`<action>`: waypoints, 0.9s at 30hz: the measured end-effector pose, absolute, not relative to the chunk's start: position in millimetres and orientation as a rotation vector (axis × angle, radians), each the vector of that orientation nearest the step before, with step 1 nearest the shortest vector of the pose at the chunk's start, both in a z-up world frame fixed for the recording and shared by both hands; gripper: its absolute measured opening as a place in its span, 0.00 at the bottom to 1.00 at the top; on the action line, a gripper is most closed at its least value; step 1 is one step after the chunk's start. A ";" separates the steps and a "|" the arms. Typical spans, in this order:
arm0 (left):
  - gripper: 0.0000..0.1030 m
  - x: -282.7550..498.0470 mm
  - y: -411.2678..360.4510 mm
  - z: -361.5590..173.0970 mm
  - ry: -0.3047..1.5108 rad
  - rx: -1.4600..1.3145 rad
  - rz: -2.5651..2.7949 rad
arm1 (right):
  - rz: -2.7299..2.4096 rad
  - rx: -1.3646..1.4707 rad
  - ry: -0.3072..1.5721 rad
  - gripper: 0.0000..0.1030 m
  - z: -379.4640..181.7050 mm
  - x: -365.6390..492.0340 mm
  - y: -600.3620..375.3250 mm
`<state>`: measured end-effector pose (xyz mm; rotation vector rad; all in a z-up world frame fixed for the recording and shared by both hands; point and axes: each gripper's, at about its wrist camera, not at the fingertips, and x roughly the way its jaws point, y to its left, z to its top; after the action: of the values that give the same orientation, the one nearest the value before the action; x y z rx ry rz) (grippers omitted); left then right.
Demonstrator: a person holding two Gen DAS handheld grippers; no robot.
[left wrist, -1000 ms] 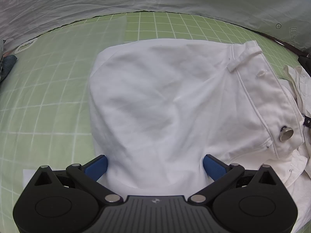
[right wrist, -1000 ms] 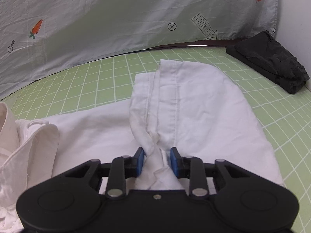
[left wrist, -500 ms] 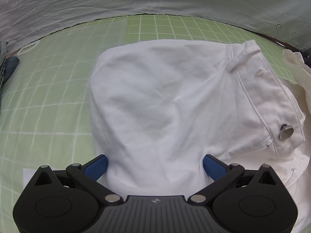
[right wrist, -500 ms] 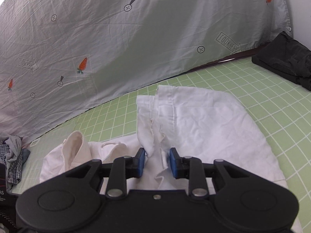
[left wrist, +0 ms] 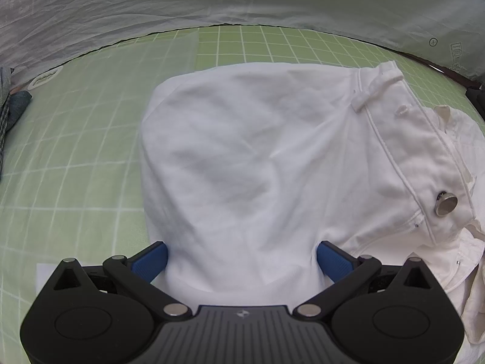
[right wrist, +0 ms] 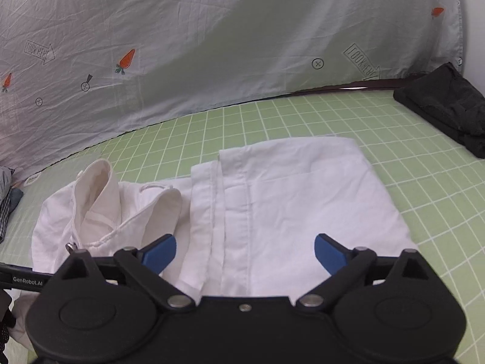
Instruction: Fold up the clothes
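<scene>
White trousers (left wrist: 251,163) lie on the green grid mat (left wrist: 69,157). In the left wrist view the smooth seat panel fills the centre, with the waistband running along the 3 o'clock side, a belt loop (left wrist: 374,91) near 1 o'clock and a metal button (left wrist: 446,203) at 3 o'clock. In the right wrist view the same trousers (right wrist: 291,200) show a folded leg lying flat, its hem toward 12 o'clock and a long seam running down toward 6 o'clock, while the open waistband (right wrist: 100,203) bulges up at 9 o'clock. The left gripper (left wrist: 242,261) sits low at 6 o'clock with its blue fingers (left wrist: 150,261) spread wide; the white cloth fills the space between them, and whether they touch it cannot be told. The right gripper (right wrist: 245,253) hangs over the folded leg with its blue fingers (right wrist: 329,253) also spread wide, holding nothing. A folded black garment (right wrist: 448,109) lies well apart at 2 o'clock, against the grey printed sheet (right wrist: 212,45) behind the mat.
</scene>
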<state>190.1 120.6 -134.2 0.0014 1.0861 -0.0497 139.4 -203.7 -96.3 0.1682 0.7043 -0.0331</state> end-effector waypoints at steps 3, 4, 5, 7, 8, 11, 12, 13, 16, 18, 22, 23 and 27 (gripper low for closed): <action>1.00 192.7 121.2 -134.4 1.091 0.008 -0.050 | -0.151 0.169 0.732 1.00 -102.4 140.7 -230.6; 1.00 193.4 121.0 -134.4 1.091 0.009 -0.050 | -0.189 0.169 0.748 1.00 -105.6 141.3 -239.9; 1.00 194.2 120.9 -134.4 1.091 0.009 -0.050 | -0.219 0.166 0.771 1.00 -110.1 141.9 -248.6; 1.00 195.7 120.8 -134.8 1.089 0.009 -0.050 | -0.276 0.158 0.814 1.00 -119.0 142.7 -265.6; 1.00 195.8 120.4 -135.1 1.089 0.009 -0.049 | -0.288 0.145 0.828 1.00 -123.4 142.1 -272.0; 1.00 195.6 118.7 -136.2 1.088 0.008 -0.048 | -0.293 0.131 0.872 1.00 -135.8 140.2 -287.5; 1.00 195.0 118.7 -136.3 1.088 0.008 -0.048 | -0.289 0.137 0.884 1.00 -139.4 139.5 -292.1; 1.00 194.5 118.0 -136.4 1.087 0.008 -0.048 | -0.283 0.146 0.892 1.00 -142.4 138.7 -296.4; 1.00 192.0 118.3 -136.7 1.085 0.009 -0.049 | -0.266 0.195 0.899 1.00 -146.3 137.9 -302.4; 1.00 191.5 119.4 -136.2 1.085 0.009 -0.049 | -0.263 0.214 0.910 1.00 -149.8 139.3 -303.4; 1.00 191.0 120.5 -134.7 1.087 0.008 -0.050 | -0.258 0.198 0.910 0.99 -151.5 140.1 -299.2; 1.00 191.3 120.6 -134.3 1.088 0.008 -0.050 | -0.251 0.198 0.912 0.98 -150.6 140.3 -298.9; 1.00 192.1 121.2 -132.9 1.091 0.007 -0.051 | -0.183 0.132 0.906 0.62 -142.7 139.6 -289.0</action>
<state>192.1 121.2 -132.9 0.0074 1.0912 -0.0509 139.6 -289.0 -142.7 0.1317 0.9056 -0.1827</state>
